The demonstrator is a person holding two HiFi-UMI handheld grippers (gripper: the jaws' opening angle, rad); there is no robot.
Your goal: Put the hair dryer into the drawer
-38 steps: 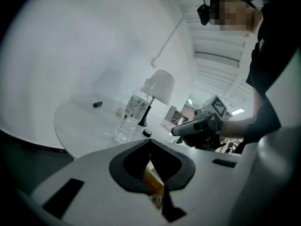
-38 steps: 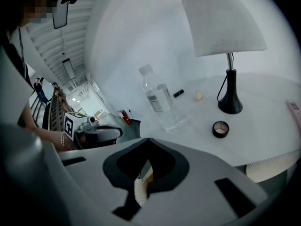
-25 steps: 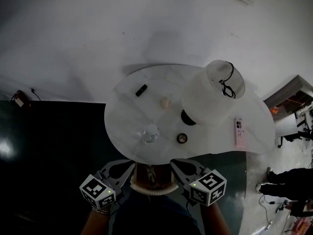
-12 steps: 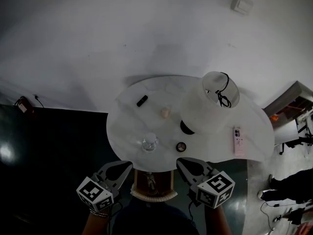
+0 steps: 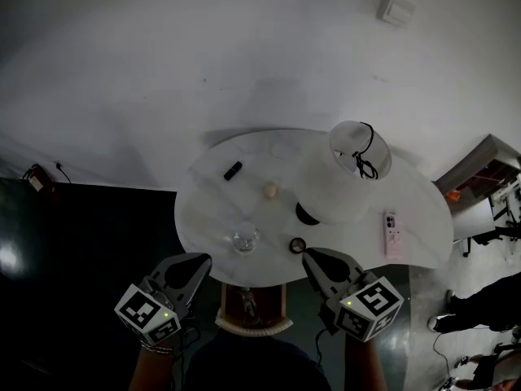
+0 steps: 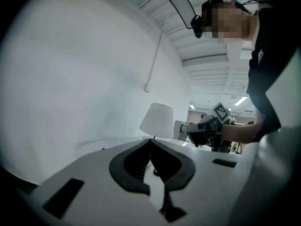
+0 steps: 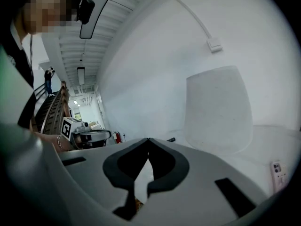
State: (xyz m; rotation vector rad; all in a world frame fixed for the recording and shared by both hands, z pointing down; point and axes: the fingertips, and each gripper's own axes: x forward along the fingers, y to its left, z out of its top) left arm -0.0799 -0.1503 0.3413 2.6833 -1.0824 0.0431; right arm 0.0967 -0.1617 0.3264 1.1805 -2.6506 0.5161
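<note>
— Fingers on the two tools, how do they stand?
— Pressed together on both. The left gripper (image 5: 204, 258) and the right gripper (image 5: 307, 253) each close to a point. Their dark padded inner edges meet at the tip and pinch nothing. The bodies are smooth grey shells, each ending in a cube of black-and-white squares.
— And the hair dryer (image 5: 247, 301)?
— It seems to be the small pale shape on the brown lining of the open drawer (image 5: 252, 324), though it is too small to be sure. The drawer has a curved white front. It juts out under the near edge of the round, white, faintly veined worktop (image 5: 207, 210), between the two grippers.
— What stands on top?
— A lamp (image 5: 338, 182) with a tapered white shade, a clear glass (image 5: 244, 239), a slim pink phone (image 5: 391, 233) and a short black bar (image 5: 233, 170).
</note>
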